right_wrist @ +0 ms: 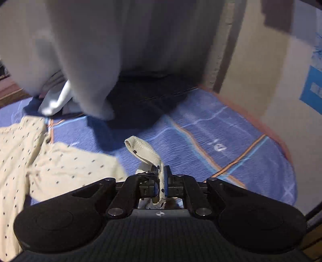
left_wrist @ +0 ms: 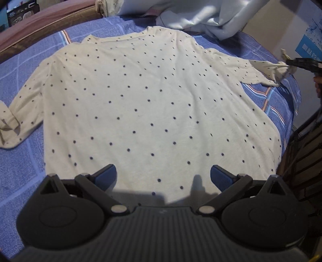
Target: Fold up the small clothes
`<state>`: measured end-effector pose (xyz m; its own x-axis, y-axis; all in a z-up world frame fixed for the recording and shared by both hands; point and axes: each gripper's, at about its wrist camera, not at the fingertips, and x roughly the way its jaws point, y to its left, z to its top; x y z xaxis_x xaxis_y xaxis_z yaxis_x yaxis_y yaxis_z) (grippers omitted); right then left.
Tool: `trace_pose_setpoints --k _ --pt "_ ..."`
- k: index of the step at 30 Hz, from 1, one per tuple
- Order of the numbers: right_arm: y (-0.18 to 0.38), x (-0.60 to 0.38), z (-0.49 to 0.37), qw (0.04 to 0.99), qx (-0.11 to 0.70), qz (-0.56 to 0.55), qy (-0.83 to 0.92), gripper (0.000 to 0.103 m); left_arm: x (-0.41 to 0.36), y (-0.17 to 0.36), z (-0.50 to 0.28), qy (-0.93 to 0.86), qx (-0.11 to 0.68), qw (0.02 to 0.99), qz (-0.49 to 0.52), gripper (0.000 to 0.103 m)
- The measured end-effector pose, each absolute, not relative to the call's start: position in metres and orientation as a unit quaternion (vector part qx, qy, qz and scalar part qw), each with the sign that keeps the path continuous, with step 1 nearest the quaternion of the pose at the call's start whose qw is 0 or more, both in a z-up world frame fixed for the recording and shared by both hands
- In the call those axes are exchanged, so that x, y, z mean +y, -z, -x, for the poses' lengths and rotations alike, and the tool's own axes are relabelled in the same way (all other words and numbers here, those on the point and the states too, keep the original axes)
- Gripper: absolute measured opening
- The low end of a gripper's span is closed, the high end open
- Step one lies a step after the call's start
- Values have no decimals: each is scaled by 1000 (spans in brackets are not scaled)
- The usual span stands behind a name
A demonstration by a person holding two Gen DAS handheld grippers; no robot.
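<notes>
Blue checked bedspread (left_wrist: 30, 161) was your work surface, with the cream polka-dot shirt (left_wrist: 153, 104) spread flat on it, back side up as far as I could judge, hem toward you and neckline away. Nearest, your left gripper (left_wrist: 163, 174) hung over the hem with jaws wide apart, nothing between the pads, not touching cloth as far as the left wrist view showed. Your right gripper (right_wrist: 161, 180) was clamped on the cuff of the right sleeve (right_wrist: 150, 154); that view showed the cuff fabric pinched between the blue pads, a loop of it standing up past the tips. From the left view that sleeve (left_wrist: 261, 70) ran out taut to the side, lifted off the bedspread at the cuff end. Left sleeve (left_wrist: 22, 112) lay bent down along the body, cuff crumpled, untouched. Progress, my read: shirt laid out and smoothed, first fold only starting, no panel of it turned over yet. Left to do: bring the right sleeve across the back, same for the left sleeve, then fold the body up from the hem. Further back, a heap of pale blue-grey cloth (left_wrist: 201, 18) sat at the far edge of the bedspread. Containers: none in either view, no basket or bin for finished pieces. Right view was motion-blurred, so detail past the cuff was unreliable.
</notes>
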<state>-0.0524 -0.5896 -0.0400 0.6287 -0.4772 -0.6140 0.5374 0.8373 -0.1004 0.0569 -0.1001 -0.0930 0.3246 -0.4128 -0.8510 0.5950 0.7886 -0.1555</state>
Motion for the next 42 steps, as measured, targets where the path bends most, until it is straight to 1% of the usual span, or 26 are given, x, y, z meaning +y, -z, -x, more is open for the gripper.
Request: trace_pose_setpoints --k 2,5,8,13,15,17,19,20,22,25,27,28,30,32,35,38,42 --pt "17 -614 67 894 310 -58 318 9 -105 88 -68 302 470 825 -87 102" --pt "-10 -642 82 884 295 -48 360 9 -127 85 -83 317 461 823 -92 101" --pt "-28 -662 90 882 277 -68 376 9 -172 83 -96 344 443 822 -102 102" --pt "-42 -664 85 899 266 -96 335 9 -254 80 -120 379 397 827 -120 102" --pt "-44 -663 80 899 271 -83 335 9 -289 84 -138 363 396 833 -132 101" --pt "-46 -667 77 898 273 -66 337 9 -322 89 -157 338 395 841 -148 97" --pt "-49 -677 79 899 267 -87 335 9 -349 95 -172 340 385 842 -161 93" --pt "-50 -681 79 900 266 -96 332 9 -360 97 -177 341 378 844 -170 90" --pt "-53 -687 79 901 267 -91 330 9 -380 106 -182 366 361 831 -212 90" --pt "-52 -696 79 899 274 -81 332 9 -411 136 -181 402 370 781 -301 90" --pt "-50 -702 83 899 270 -100 329 9 -415 145 -176 407 336 792 -306 103" --pt "-49 -703 85 900 268 -106 327 9 -417 149 -179 404 342 794 -298 103" --pt "-47 -702 86 898 271 -102 331 8 -417 151 -194 404 382 792 -251 103" --pt "-49 -701 92 899 252 -112 339 8 -414 149 -203 401 405 790 -224 103" --pt "-48 -700 97 895 246 -198 315 8 -400 136 -202 420 403 781 -225 103" --pt "-51 -672 93 906 237 -239 256 8 -359 112 -199 432 379 795 -193 103" --pt "-53 -619 67 908 231 -314 154 9 -279 90 -196 378 401 818 -167 103"
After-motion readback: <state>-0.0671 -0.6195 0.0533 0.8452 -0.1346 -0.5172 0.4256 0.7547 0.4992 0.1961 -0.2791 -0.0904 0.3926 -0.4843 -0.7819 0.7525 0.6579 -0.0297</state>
